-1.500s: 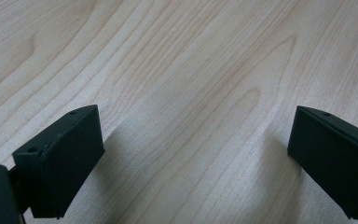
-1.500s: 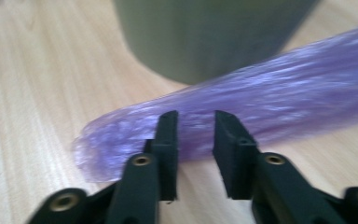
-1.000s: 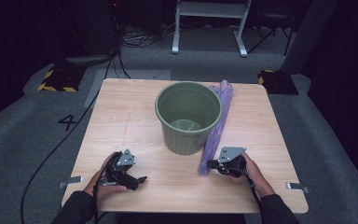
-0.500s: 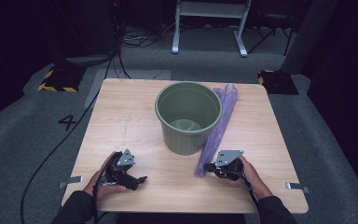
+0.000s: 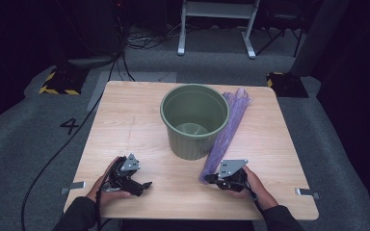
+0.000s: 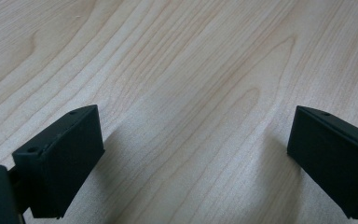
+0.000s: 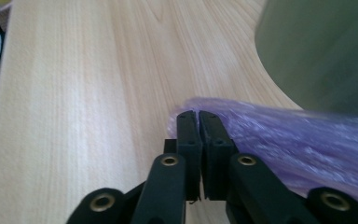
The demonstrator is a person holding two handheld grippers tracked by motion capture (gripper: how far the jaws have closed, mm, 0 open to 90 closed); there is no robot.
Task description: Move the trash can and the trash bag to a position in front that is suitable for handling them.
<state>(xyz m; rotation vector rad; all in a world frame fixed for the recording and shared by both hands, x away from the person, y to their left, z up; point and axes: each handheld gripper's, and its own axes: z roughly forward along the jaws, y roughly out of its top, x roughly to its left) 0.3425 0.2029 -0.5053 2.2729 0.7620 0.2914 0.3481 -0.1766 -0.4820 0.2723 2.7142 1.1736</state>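
1. A light wooden bench (image 5: 125, 115) stands on grey carpet, with a person's two forearms coming in at its near edge, each hand holding a tool.
2. A green plastic bin (image 5: 195, 120) stands upright near the middle of the bench, open at the top, with nothing to be made out inside but its own floor.
3. A purple plastic bag (image 5: 227, 132), gathered into a long narrow bundle, lies flat on the bench just right of the bin; it runs from the far right of the bin's rim down to the near side, touching or all but touching the bin's wall.
4. The right tool (image 5: 212, 178) sits low on the bench at the near end of the bag. In the right gripper view its jaws stand almost together with only a thin slit between them, their tips at the bag's (image 7: 279, 135) near end.
5. The right tool's jaws have just been parting a little; whether a fold of film lies pinched between them cannot be told.
6. The left tool (image 5: 146, 185) rests on the bench at the near left, well apart from bin and bag. In the left gripper view its jaws stand wide apart over bare wood grain, nothing between them.
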